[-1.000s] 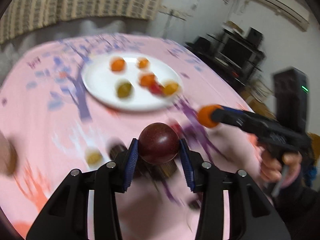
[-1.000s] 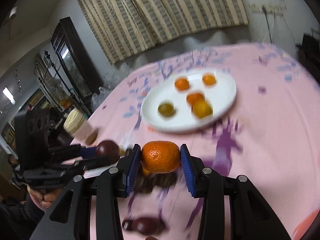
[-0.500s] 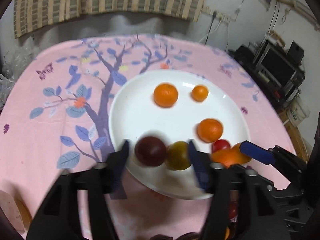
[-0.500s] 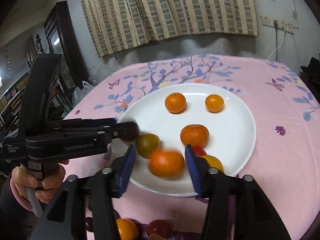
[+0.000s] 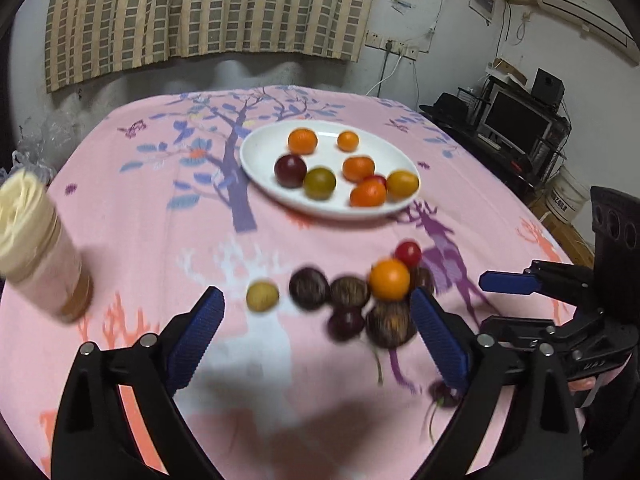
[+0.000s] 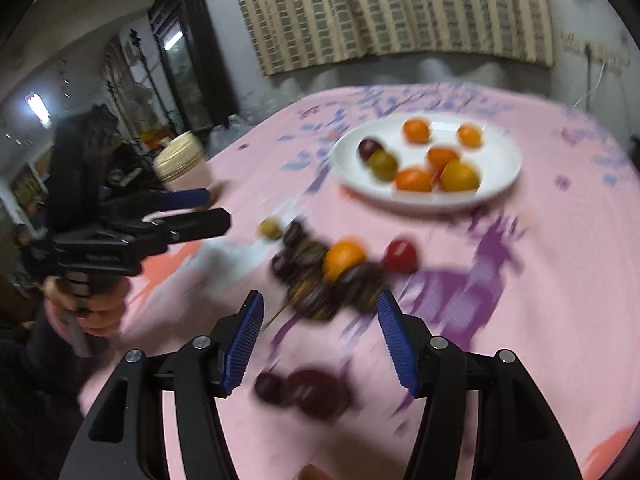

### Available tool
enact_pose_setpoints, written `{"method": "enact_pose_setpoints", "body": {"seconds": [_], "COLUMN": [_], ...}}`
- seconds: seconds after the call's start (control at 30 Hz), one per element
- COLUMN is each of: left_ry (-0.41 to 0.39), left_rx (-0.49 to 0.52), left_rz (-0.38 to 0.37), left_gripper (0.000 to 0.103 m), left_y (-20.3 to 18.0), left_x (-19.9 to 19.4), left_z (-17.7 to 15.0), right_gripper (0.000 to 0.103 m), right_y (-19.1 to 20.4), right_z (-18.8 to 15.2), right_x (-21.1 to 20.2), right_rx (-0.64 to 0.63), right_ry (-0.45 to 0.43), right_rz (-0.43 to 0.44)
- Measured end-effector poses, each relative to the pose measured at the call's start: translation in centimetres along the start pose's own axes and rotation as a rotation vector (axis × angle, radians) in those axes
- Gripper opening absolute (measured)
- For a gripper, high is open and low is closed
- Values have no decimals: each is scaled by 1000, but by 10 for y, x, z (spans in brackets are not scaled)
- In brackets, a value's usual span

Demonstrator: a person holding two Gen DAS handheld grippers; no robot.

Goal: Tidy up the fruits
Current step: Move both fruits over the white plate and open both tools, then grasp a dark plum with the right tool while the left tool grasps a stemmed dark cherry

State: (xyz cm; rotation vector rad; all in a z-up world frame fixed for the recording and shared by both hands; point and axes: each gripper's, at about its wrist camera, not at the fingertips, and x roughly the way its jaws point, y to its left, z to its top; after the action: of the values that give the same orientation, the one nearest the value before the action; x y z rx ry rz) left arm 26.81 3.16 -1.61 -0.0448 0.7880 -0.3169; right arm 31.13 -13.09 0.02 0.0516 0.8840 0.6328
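A white plate (image 5: 260, 160) (image 6: 508, 160) at the table's far middle holds several fruits: oranges, a dark plum (image 5: 290, 171), a green one (image 5: 319, 183) and a yellow one. A loose pile lies nearer on the pink cloth: an orange (image 5: 389, 279) (image 6: 343, 257), a red fruit (image 5: 408, 253), a yellow one (image 5: 262, 296) and several dark plums (image 5: 309, 287). My left gripper (image 5: 316, 320) is open and empty, hanging above the pile. My right gripper (image 6: 320, 322) is open and empty, also just before the pile. Each gripper shows in the other's view (image 5: 504, 282) (image 6: 192, 208).
A jar with a cream lid (image 5: 32, 240) (image 6: 180, 156) stands on the table's left side. More dark plums (image 6: 304, 390) lie close under the right gripper. A dark cabinet, a monitor desk and a striped curtain surround the table.
Both grippers let go of their fruit onto the plate, the plum from the left and the orange from the right. Both have pulled back, open, toward the loose pile.
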Motion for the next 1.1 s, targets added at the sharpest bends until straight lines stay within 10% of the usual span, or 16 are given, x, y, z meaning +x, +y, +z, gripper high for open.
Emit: {"method": "enact_pose_setpoints", "body": {"seconds": [0.63,0.9,1.1], "left_ry": [61,113,164], "left_rx": [-41,176,254], "left_rz": [-72,-262,-233], "left_gripper": [92,74,64], "left_y": [-4,-62,-87], "left_x": [4,7,22], "left_z": [-44,-56,-64], "right_gripper": [39,40,40], "right_y": [-1,-27,-28], "right_z": [-38,-31,-31], "right_x": [18,-1,-3], "right_rx": [71,194,196], "right_ry": [141,46,40], "right_rz": [14,-4,-6]}}
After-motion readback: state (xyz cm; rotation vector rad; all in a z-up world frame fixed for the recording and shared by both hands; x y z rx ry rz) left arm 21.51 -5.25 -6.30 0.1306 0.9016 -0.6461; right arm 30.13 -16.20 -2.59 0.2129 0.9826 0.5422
